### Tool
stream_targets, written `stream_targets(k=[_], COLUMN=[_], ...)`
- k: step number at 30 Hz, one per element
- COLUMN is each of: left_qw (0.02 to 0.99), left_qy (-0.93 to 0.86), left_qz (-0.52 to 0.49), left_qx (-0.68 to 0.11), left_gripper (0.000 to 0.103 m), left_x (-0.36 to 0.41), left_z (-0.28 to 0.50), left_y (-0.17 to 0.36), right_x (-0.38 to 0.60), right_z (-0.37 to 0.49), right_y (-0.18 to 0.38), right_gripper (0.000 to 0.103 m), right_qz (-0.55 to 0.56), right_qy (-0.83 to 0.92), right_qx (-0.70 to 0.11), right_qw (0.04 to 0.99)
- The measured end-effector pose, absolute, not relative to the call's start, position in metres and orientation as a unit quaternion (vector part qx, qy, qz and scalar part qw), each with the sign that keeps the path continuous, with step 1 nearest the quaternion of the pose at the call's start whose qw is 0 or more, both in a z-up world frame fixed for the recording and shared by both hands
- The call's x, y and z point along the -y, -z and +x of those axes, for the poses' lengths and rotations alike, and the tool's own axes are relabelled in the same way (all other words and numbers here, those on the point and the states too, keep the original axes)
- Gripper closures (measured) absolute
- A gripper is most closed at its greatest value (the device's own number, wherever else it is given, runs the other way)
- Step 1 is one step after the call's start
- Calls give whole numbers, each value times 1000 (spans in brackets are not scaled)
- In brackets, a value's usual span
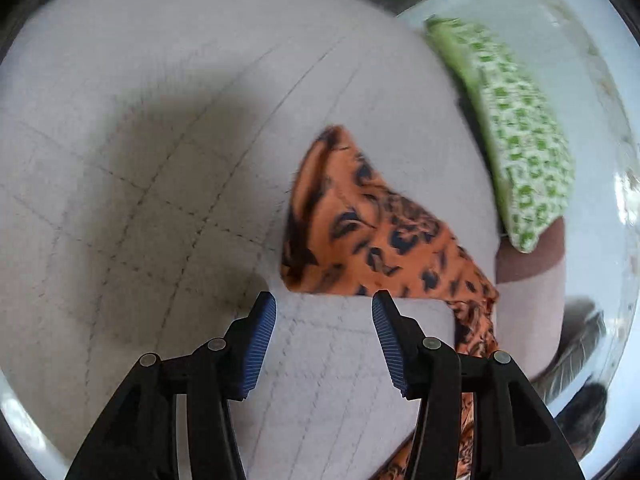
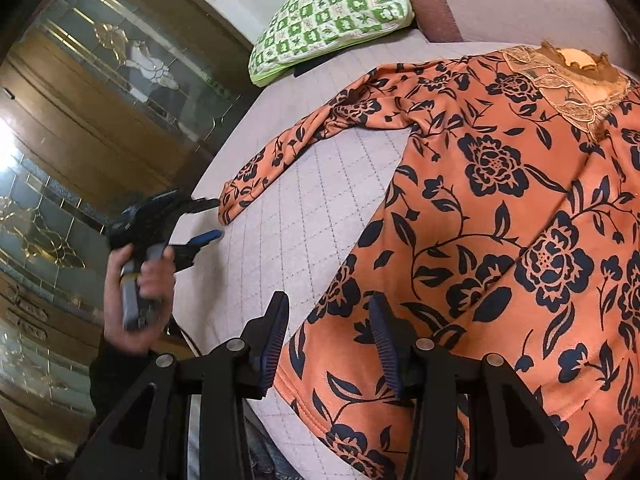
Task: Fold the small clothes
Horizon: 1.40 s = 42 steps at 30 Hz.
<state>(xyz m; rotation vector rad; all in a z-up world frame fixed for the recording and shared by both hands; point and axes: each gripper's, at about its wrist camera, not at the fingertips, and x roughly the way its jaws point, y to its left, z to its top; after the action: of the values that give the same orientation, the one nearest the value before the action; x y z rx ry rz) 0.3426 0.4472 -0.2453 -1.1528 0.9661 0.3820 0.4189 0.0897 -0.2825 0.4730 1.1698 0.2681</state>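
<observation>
An orange long-sleeved top (image 2: 500, 220) with a dark floral print lies flat on the quilted grey bed cover (image 2: 304, 208), lace neckline at the far right. Its one sleeve (image 2: 280, 152) stretches out to the left. My right gripper (image 2: 328, 316) hovers over the top's near hem corner, open, with the fabric lying flat between its fingers. My left gripper (image 2: 218, 218), held in a hand (image 2: 140, 280), stands open just beside the sleeve's cuff. In the left wrist view the left gripper (image 1: 324, 312) is open and holds nothing, and the sleeve end (image 1: 360, 220) lies just ahead of it, blurred.
A green-and-white checked pillow (image 2: 328, 12) rests at the far edge of the bed, also in the left wrist view as the pillow (image 1: 516, 132). A wooden cabinet with decorated glass doors (image 2: 100, 80) stands to the left of the bed. Bare bed cover (image 1: 160, 160) spreads left of the sleeve.
</observation>
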Motion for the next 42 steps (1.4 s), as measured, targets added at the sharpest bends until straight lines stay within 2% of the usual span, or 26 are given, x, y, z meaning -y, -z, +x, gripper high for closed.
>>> stream_targets(k=[2, 3, 4, 5, 8, 14, 18, 20, 28, 36, 38, 40, 42], left_qw=[711, 708, 705, 702, 680, 733, 763, 771, 735, 728, 724, 724, 720], left_qy=[-176, -176, -181, -188, -158, -27, 57, 81, 158, 144, 157, 169, 187], left_qz=[-531, -538, -542, -541, -576, -582, -549, -531, -484, -412, -398, -375, -353], left_qx=[-426, -422, -420, -423, -425, -352, -335, -342, -449, -528, -541, -554, -568], left_gripper=[54, 57, 64, 99, 99, 99, 99, 99, 99, 99, 97, 96, 93], left_x=[-453, -457, -460, -461, -454, -399, -336, -306, -196, -146, -141, -136, -133], left_z=[355, 363, 368, 373, 383, 356, 335, 330, 366, 415, 421, 429, 424], left_y=[253, 256, 259, 263, 274, 201, 158, 153, 205, 265, 268, 267, 262], right_x=[-89, -88, -88, -87, -82, -63, -47, -37, 24, 55, 58, 58, 59], right_z=[418, 417, 416, 415, 409, 400, 397, 395, 383, 371, 373, 379, 381], right_y=[285, 288, 289, 290, 292, 283, 272, 265, 269, 339, 348, 357, 356], right_gripper=[58, 58, 58, 58, 58, 58, 58, 58, 42, 41, 49, 78, 89], right_qz=[223, 226, 227, 227, 231, 253, 292, 309, 409, 501, 506, 508, 499], right_qy=[-129, -131, -132, -131, -130, -126, -147, -159, -192, -191, -176, -177, -171], right_qx=[-547, -548, -548, -550, -550, -537, -517, -506, -481, -495, -499, -503, -505], right_qw=[797, 795, 794, 793, 792, 795, 791, 790, 751, 683, 681, 676, 684])
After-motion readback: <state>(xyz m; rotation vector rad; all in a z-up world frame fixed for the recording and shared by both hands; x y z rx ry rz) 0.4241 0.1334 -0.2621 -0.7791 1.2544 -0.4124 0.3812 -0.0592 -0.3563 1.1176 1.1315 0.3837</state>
